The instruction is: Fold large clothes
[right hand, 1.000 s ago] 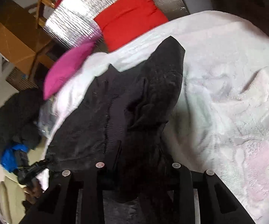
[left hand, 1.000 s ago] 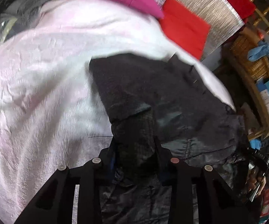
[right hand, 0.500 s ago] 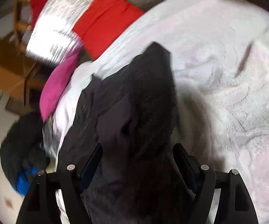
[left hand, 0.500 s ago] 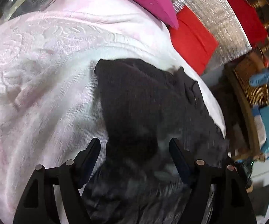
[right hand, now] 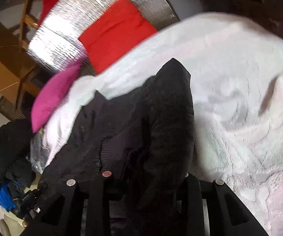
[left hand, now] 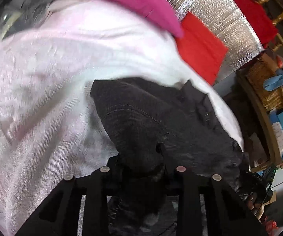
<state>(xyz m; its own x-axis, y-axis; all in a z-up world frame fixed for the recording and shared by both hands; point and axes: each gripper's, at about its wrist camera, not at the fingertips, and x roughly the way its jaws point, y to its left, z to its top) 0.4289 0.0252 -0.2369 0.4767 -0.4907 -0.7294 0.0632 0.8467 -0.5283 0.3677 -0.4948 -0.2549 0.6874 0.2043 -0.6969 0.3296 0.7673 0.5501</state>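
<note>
**Both grippers closing on a black jacket spread over a pale blanket**

Spread across a pinkish-white blanket (left hand: 49, 90) is a black jacket (left hand: 141, 122), its far end lying flat on the blanket and its near end gathered up into both grippers. Seen from the left wrist, a bunched fold of the dark fabric is caught between the narrowed fingers of the left gripper (left hand: 141, 170), whose jaws are closing on it. Seen from the right wrist, the same jacket (right hand: 141, 129) is drawn up between the fingers of the right gripper (right hand: 145, 174); these jaws too are closing, with cloth filling the gap, though the fingertips are buried in the fabric and the contact itself is probably, not certainly, a firm pinch. A ribbed cuff or hem (right hand: 112, 149) is seen just beyond the right gripper. Past the blanket's far edge a magenta cushion (left hand: 137, 2) and a red cushion (left hand: 200, 49) are propped against a silver quilted panel (left hand: 220, 19).
</note>
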